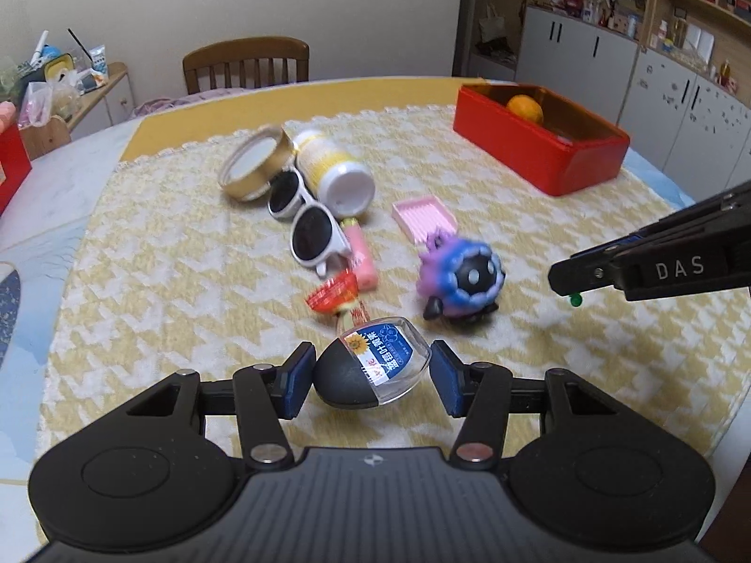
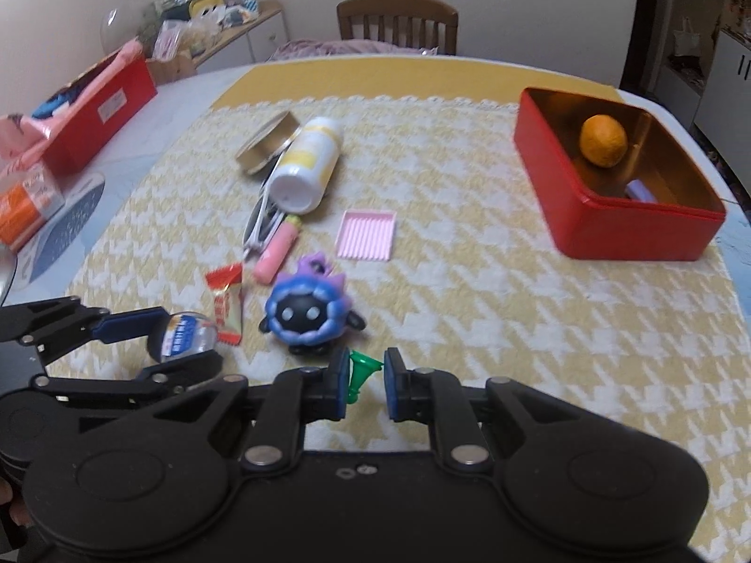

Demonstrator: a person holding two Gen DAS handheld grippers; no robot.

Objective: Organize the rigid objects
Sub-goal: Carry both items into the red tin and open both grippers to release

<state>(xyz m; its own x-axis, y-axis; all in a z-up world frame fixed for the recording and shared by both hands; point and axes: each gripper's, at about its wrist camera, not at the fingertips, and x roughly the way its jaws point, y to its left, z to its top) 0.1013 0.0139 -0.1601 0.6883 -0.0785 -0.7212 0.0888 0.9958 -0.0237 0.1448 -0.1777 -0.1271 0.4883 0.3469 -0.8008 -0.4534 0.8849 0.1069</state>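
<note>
The left hand-held gripper point(image 1: 368, 377), open, straddles a packaged egg point(image 1: 371, 368) on the worktop point(image 1: 563, 352) without gripping it, so it may roll away; the right hand-held gripper point(image 2: 367, 387), narrowly parted, loosely frames a green pin point(image 2: 360, 370), which may drop before reaching the red box point(image 2: 610, 216) at 2 o'clock.

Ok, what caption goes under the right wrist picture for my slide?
Right hand-held gripper around a green funnel, red box with an orange waiting beyond.
</note>
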